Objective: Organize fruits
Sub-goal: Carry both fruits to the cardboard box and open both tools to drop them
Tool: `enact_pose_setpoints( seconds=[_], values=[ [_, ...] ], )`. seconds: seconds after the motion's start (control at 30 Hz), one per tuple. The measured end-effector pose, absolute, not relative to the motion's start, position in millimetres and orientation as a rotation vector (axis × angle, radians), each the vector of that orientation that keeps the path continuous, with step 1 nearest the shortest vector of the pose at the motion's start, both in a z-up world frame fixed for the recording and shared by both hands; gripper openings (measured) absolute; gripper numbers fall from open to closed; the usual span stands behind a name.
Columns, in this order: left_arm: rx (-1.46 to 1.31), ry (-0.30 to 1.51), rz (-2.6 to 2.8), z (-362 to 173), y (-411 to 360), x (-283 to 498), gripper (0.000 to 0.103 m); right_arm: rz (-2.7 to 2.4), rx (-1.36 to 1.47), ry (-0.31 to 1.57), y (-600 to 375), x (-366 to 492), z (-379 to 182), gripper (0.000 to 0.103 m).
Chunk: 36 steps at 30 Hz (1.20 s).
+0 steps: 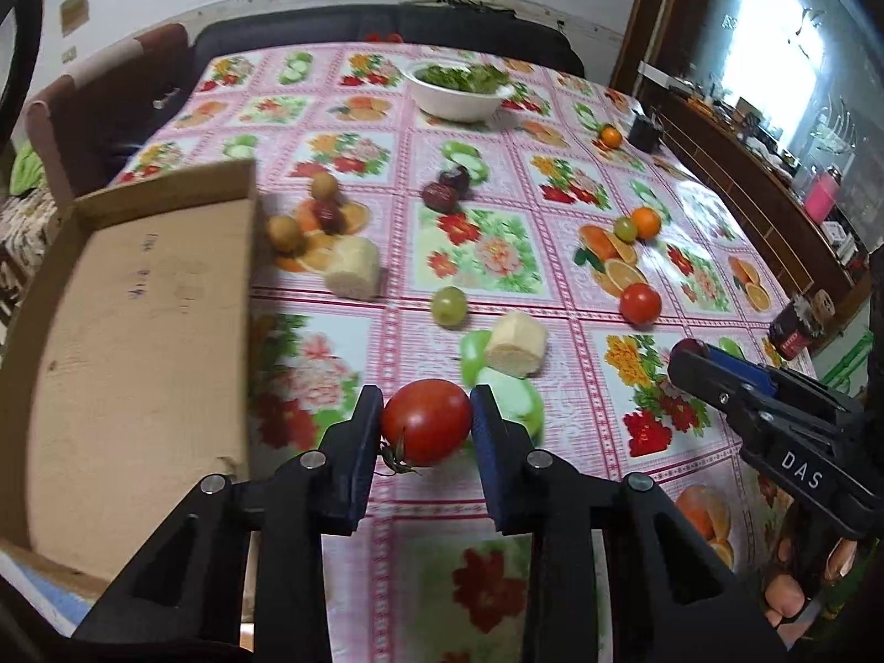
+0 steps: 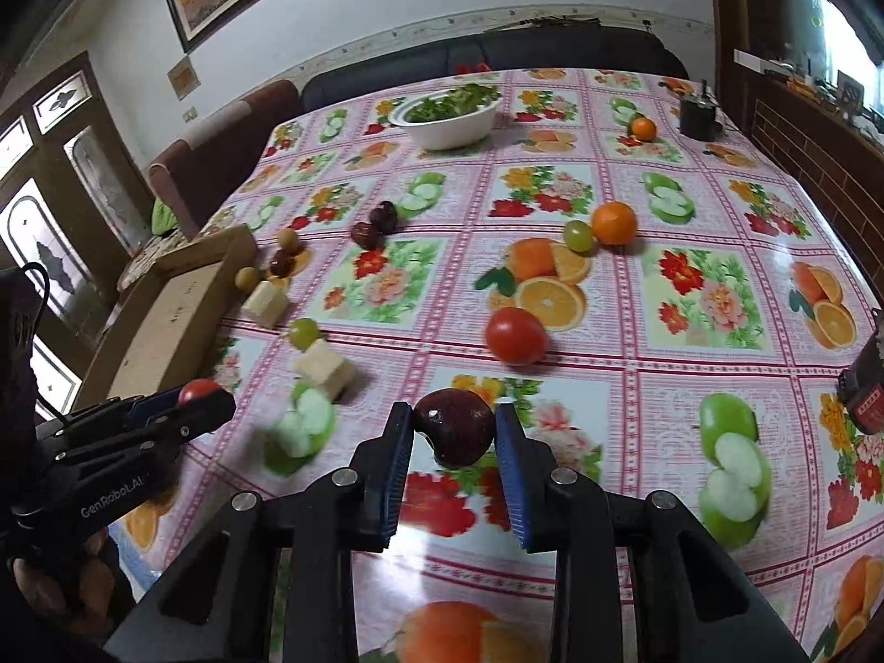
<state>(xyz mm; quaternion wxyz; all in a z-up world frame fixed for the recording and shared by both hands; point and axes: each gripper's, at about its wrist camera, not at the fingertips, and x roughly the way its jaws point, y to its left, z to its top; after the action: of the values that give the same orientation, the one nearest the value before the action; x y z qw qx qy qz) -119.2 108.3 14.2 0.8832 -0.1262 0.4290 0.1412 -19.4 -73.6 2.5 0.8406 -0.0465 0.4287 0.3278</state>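
Fruits are seen scattered over the worktop (image 2: 635,331), which is covered by a pink fruit-patterned cloth. A cardboard box (image 1: 138,331) is set at its left edge, and a white bowl (image 2: 447,121) of greens is placed at the far end. A red tomato (image 1: 425,421) is pinched between the pads of the left tongs (image 1: 426,422), just beside the box. A dark plum (image 2: 454,433) is clamped by the right tongs (image 2: 454,436). Another tomato (image 2: 515,336), an orange (image 2: 614,222) and green grapes (image 2: 578,235) are left lying near mid-cloth.
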Motion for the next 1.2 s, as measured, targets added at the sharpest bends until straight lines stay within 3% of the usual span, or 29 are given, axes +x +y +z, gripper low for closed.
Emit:
enact_pose_setpoints(
  seconds=[1.2],
  values=[
    [-0.38, 0.838, 0.546, 24, 227, -225, 0.03, 1.095, -0.225, 0.876, 78, -115, 36, 0.03]
  ],
)
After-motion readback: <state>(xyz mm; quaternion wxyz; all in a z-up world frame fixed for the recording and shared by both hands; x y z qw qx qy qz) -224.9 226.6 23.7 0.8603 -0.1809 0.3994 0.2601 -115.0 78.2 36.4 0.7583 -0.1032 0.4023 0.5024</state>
